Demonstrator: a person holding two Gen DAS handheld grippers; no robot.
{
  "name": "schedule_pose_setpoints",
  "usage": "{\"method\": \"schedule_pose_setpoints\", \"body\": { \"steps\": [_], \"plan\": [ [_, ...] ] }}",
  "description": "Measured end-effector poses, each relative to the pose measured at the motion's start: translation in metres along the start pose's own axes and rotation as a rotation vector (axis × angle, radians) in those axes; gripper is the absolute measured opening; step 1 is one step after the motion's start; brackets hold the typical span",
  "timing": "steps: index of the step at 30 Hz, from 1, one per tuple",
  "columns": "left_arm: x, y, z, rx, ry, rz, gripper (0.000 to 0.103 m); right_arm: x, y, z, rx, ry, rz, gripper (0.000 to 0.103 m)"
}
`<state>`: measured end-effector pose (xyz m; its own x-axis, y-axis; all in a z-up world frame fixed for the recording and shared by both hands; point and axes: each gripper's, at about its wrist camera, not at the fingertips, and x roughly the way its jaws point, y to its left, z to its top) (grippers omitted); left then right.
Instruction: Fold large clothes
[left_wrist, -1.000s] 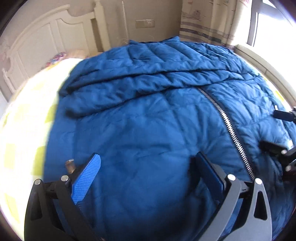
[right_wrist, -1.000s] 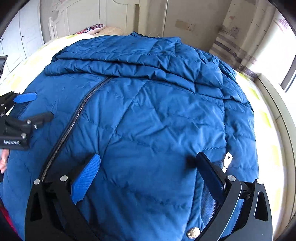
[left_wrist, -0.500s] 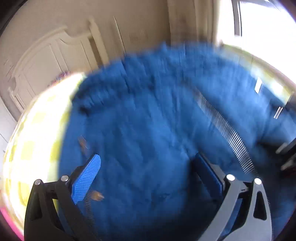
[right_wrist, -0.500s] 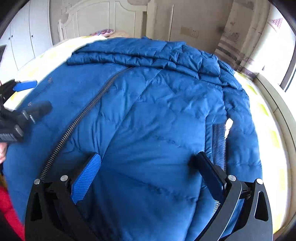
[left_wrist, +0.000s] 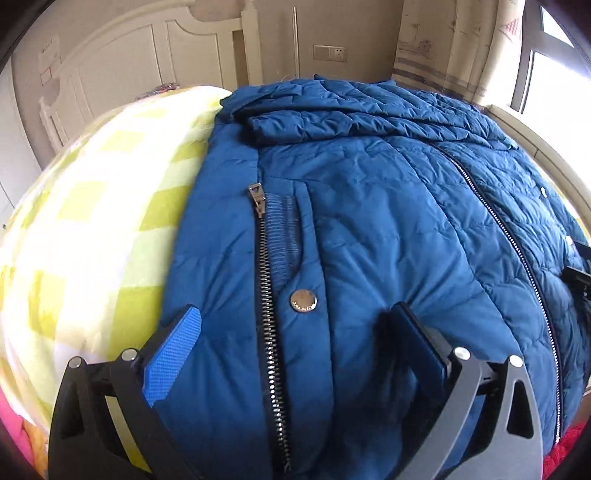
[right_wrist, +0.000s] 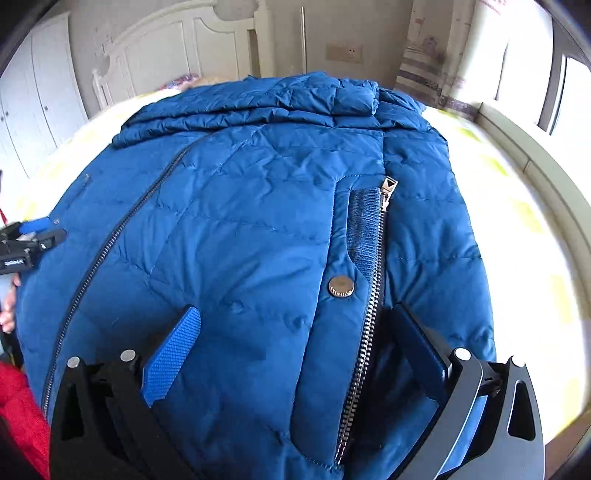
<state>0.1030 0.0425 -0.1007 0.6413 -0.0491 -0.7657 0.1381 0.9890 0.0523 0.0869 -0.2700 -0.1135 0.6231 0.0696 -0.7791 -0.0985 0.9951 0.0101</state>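
Note:
A large blue quilted down jacket (left_wrist: 369, 206) lies front-up on the bed, sleeves folded across its far end. Its main zipper (left_wrist: 498, 221) runs down the middle. In the left wrist view my left gripper (left_wrist: 295, 347) stands open over the jacket's left hem, astride a side zipper (left_wrist: 266, 295) and a snap button (left_wrist: 303, 300). The jacket (right_wrist: 240, 221) fills the right wrist view too, where my right gripper (right_wrist: 295, 347) is open over the right hem, with a side zipper (right_wrist: 369, 306) and a snap (right_wrist: 341, 286) between its fingers. Neither gripper pinches fabric.
A yellow-and-white checked bed sheet (left_wrist: 92, 240) shows left of the jacket, and the white headboard (left_wrist: 129, 55) stands behind. A window sill (right_wrist: 535, 155) runs along the right. A hand (right_wrist: 9, 302) and a red sleeve (right_wrist: 18, 406) sit at the left edge.
Both grippers have pulled back and outward toward the jacket's hem corners. Side zippers and snap buttons have come into view. The left view now shows more bed sheet.

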Motion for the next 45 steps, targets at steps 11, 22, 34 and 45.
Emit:
{"method": "schedule_pose_setpoints", "body": {
  "steps": [11,22,34,45],
  "plan": [
    [-0.024,-0.064,-0.032,0.199,-0.078,-0.045,0.101,-0.012,0.061,-0.024,-0.140,-0.063,0.068,0.099],
    [-0.022,-0.052,-0.034,0.162,-0.063,-0.078,0.101,-0.025,0.008,-0.030,-0.044,-0.035,-0.027,0.098],
    [-0.045,-0.052,-0.056,0.192,-0.099,-0.106,0.101,-0.042,0.049,-0.040,-0.113,-0.101,0.080,0.098],
    [-0.060,0.015,-0.065,0.018,-0.106,0.018,0.101,-0.065,-0.024,-0.060,0.043,-0.084,-0.058,0.098]
  ]
}}
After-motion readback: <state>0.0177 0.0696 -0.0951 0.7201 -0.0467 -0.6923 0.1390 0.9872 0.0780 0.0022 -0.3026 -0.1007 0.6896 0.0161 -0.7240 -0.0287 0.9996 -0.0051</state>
